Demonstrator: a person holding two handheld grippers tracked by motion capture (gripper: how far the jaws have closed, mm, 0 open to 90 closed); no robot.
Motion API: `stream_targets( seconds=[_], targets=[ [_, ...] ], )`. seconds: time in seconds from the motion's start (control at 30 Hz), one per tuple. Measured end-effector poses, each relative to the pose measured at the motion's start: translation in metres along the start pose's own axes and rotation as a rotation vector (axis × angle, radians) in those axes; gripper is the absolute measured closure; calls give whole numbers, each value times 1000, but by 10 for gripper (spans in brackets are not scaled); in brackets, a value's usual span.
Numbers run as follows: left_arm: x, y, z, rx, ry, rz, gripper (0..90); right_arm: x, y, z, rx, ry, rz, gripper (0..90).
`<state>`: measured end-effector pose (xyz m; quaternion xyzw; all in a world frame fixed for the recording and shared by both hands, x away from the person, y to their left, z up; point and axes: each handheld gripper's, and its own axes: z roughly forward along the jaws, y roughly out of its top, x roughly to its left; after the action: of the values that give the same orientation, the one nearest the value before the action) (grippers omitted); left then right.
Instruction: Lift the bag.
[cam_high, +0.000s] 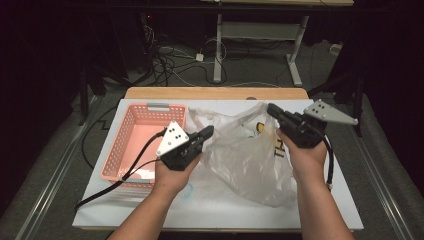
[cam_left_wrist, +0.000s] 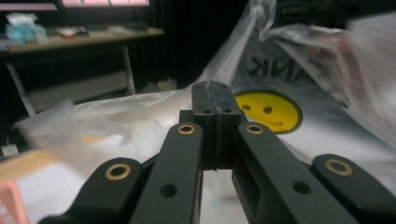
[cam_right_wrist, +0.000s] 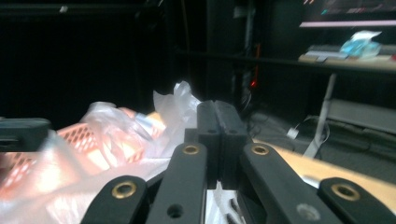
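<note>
I pinch the thin plastic bag (cam_high: 250, 155) tight in my left claw (cam_high: 209, 131) and right claw (cam_high: 271, 108), lifting its two sides off the table (cam_high: 210, 220) so its mouth stays up beside the pink basket (cam_high: 131, 142).

Clear bag (cam_high: 245, 160), yellow smiley; pink basket (cam_high: 131, 145)

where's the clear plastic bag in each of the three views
High view: the plastic bag lies mid-table, between the left gripper and the right gripper, right of the pink basket.
Left gripper view: the bag spreads behind the closed jaws, rising to the upper right, its yellow smiley face just right of the jaw tips.
Right gripper view: it sits left of the closed jaws, low in the picture.
Shared landmark: the pink basket, seen through the bag in the right gripper view.
</note>
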<state>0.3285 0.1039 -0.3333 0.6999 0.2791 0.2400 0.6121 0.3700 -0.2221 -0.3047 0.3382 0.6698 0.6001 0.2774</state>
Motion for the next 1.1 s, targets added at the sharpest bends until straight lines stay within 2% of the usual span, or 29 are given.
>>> stream_targets(
  seconds=[0.07,0.17,0.3,0.37,0.43,0.5,0.53,0.6,0.7,0.8,0.87,0.93,1.0,1.03,1.1],
  targets=[
    [2,13,-2,-39,8,7,894,-6,14,2,-25,-18,4,900],
    [2,34,-2,-98,11,16,894,-12,34,0,-66,-47,-17,900],
    [4,50,-1,-137,15,27,893,-20,52,-8,-109,-79,-27,900],
    [5,50,2,-133,13,24,893,-24,53,-10,-111,-94,-23,900],
    [5,44,7,-111,19,41,892,-28,47,-12,-100,-102,-21,900],
    [4,35,11,-68,-14,3,890,-33,38,-13,-84,-114,-17,900],
    [3,31,12,-52,-15,4,877,-35,32,-14,-74,-120,-9,879],
    [3,23,11,-25,-46,-12,734,-38,22,-16,-46,-125,14,808],
    [1,10,5,21,-36,-20,521,-42,10,-22,-32,-120,13,730],
    [-1,-3,-5,93,-26,-49,367,-41,1,-30,-15,-122,5,625],
    [-5,-12,-12,129,-5,-23,329,-39,-4,-34,-5,-126,7,562],
    [-8,-18,-20,144,24,-24,248,-37,-9,-37,8,-121,1,520],
    [-10,-22,-27,141,84,-22,140,-34,-15,-40,26,-118,-3,487],
    [-11,-23,-31,136,76,-22,134,-33,-18,-42,32,-116,-7,470],
    [-13,-27,-40,144,87,-32,109,-30,-25,-45,49,-116,-7,440]
  ],
)
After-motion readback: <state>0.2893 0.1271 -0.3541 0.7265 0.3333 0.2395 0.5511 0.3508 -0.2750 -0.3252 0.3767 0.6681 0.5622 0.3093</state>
